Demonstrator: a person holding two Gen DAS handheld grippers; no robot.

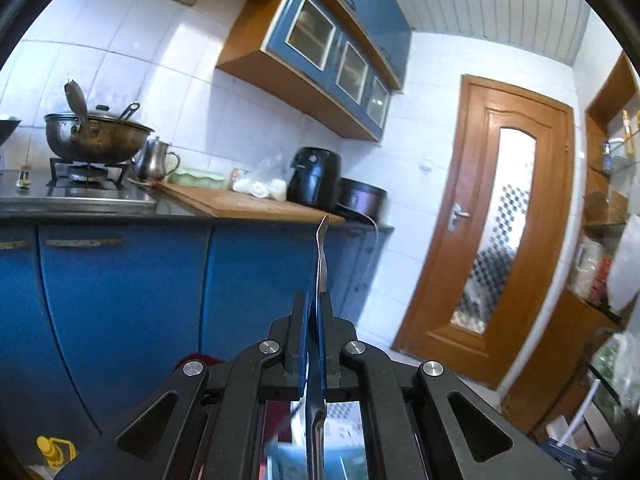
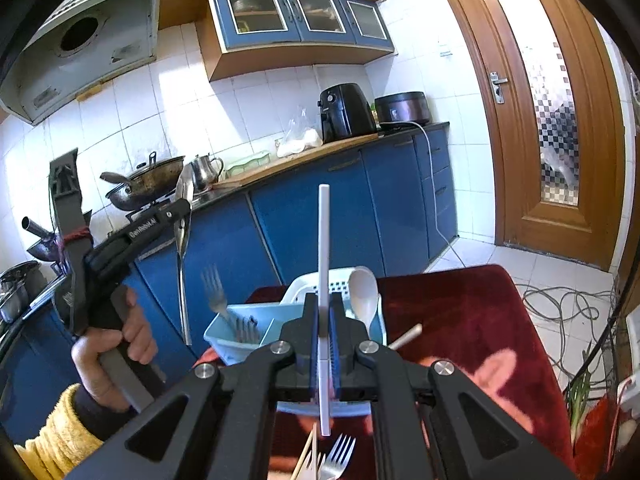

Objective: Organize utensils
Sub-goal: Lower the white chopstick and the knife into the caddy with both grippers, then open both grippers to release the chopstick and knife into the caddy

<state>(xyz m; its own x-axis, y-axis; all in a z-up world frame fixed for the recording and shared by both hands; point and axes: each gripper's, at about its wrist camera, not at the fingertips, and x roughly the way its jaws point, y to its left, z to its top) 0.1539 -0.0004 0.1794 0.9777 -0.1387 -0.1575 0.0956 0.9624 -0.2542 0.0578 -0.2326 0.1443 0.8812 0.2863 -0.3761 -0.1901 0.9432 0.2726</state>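
Observation:
My left gripper (image 1: 314, 298) is shut on a metal spoon (image 1: 321, 256), held edge-on and raised in the air; in the right wrist view the same gripper (image 2: 182, 210) shows at the left with the spoon (image 2: 183, 248) hanging down. My right gripper (image 2: 324, 300) is shut on a white chopstick (image 2: 324, 264) standing upright above a light blue utensil caddy (image 2: 224, 330). The caddy holds forks (image 2: 240, 326); a white plastic spoon (image 2: 364, 292) stands by a white basket (image 2: 298, 286). More forks (image 2: 336, 456) and a wooden chopstick (image 2: 306, 454) lie below my gripper.
A dark red cloth (image 2: 460, 312) covers the table. Blue cabinets (image 1: 120, 292) and a counter with a wok (image 1: 96, 136), kettle (image 1: 156, 160), cutting board (image 1: 244, 206) and air fryer (image 1: 316, 178) lie beyond. A wooden door (image 1: 492, 232) is right. Cables (image 2: 560, 308) lie on the floor.

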